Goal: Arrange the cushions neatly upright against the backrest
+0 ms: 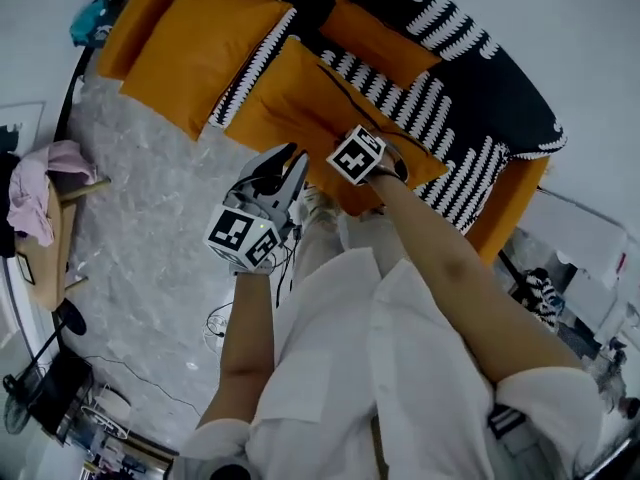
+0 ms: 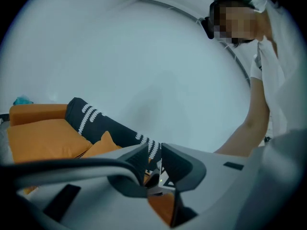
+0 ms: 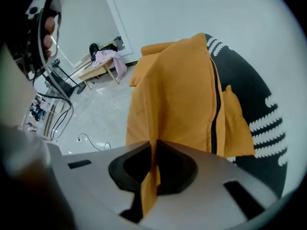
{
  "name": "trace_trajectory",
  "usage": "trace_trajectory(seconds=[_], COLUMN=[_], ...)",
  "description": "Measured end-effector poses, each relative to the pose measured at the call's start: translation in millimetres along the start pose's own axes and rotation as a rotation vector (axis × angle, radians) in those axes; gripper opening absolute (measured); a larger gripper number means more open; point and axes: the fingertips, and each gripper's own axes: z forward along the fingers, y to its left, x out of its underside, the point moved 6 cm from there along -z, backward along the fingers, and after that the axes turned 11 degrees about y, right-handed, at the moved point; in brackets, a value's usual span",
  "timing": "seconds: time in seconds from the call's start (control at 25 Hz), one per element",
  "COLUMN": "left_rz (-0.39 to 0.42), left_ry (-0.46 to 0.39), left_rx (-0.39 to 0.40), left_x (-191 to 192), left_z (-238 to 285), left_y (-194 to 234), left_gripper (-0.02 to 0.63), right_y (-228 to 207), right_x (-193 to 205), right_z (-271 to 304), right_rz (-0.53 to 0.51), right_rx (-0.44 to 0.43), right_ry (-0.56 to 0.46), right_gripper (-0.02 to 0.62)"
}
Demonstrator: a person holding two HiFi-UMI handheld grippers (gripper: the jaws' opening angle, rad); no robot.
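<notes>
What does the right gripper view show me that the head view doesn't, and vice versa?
Only the right gripper view: the right gripper with its jaws shut on a fold of the orange cushion. Only the head view: the left gripper beside it, and a teal item at the far end of the sofa. Both: that cushion, the striped backrest, and the pink cloth on the wooden table.

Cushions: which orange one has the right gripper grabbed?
The zippered front cushion: the right gripper is shut on its edge. The large left cushion and the small cushion at the backrest are untouched.
</notes>
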Motion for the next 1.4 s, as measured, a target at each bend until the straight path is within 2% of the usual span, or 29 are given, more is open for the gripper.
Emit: trace_trajectory(seconds=[0.28,0.52,1.04,1.24,1.4], left_rz=[0.107,0.150,0.140,0.145,0.133], left_ry=[0.088,0.149,0.234,0.264,0.291], left_rx=[0.161,0.236,0.285,0.281,0.259], left_x=[-25,-28,-19,-17,-13], left_z=[49,113,261,302,315], left_y=[-32,-76,-200,-226,-233], left_gripper=[0.092,0.092,0.092,0.092,0.092], right_y=[-65,-137,-289,-338,-358], right_x=[52,125,312,366,383], right_z=[-71,-100,-115,-98,-74], right_rz=[-0.063,-0.095,-0.105,-0.098,-0.104], right_rx=[0.104,0.177,0.285,0.339,0.358], right_ry=[0.005,0.038,0.128,0.181,0.186], right_gripper=[0.014,0.015,0.018,0.020,0.023])
